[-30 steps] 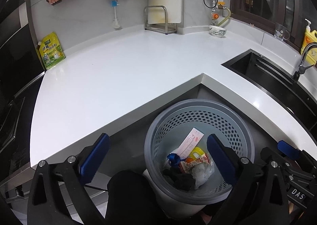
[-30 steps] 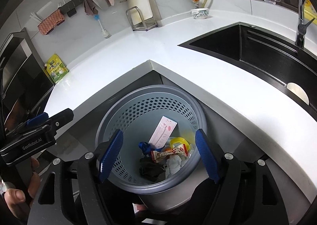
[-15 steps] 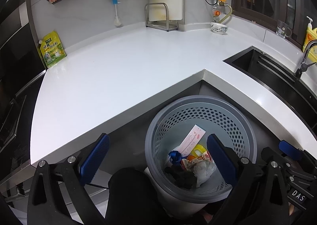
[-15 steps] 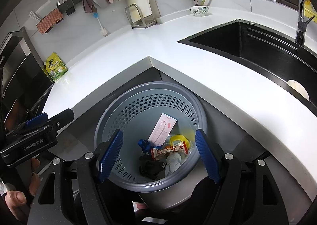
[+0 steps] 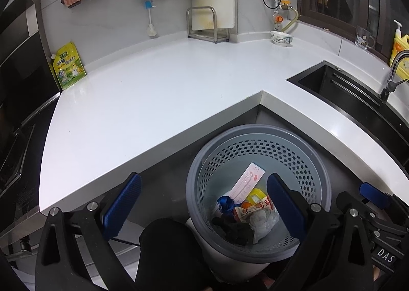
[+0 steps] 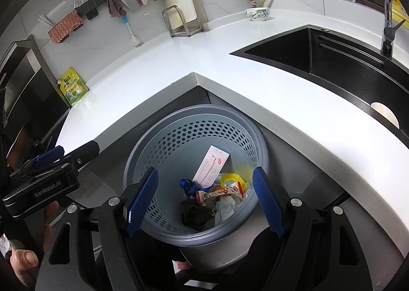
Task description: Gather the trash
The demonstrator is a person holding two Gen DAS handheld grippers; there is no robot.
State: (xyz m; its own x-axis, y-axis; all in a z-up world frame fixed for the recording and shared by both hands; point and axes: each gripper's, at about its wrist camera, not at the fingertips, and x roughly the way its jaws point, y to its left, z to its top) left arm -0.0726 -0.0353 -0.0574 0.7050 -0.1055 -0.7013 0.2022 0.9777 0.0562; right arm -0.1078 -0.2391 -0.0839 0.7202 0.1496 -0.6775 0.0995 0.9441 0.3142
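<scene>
1. The trash [image 6: 217,188] already lies in the bottom of the grey bin [image 6: 163,232]: a long pink-and-white box [image 6: 212,166], a blue ribbon scrap [image 6: 186,186], a snack wrapper [image 6: 219,192], a yellow ring [image 6: 230,178], crumpled white paper [image 6: 226,207] and something dark [image 6: 195,215]
2. The box leans against the bin's far inner wall, with its long axis running from the heap up and away from me
3. I see the bin standing on the floor in the inside corner of the white counter [image 5: 153,101], below both claws
4. My right claw [image 6: 204,198] hangs straight over the bin's mouth, jaws wide and empty, the heap showing between the two blue pads
5. My left claw [image 5: 202,204] is also spread wide with nothing in it; only its right pad overlaps the bin, so I judge the right claw better lined up
6. I see no loose rubbish on the counter, only a green pouch [image 5: 67,65] at the wall and a bowl [image 5: 281,38] near the window, so I judge the collecting about finished
</scene>
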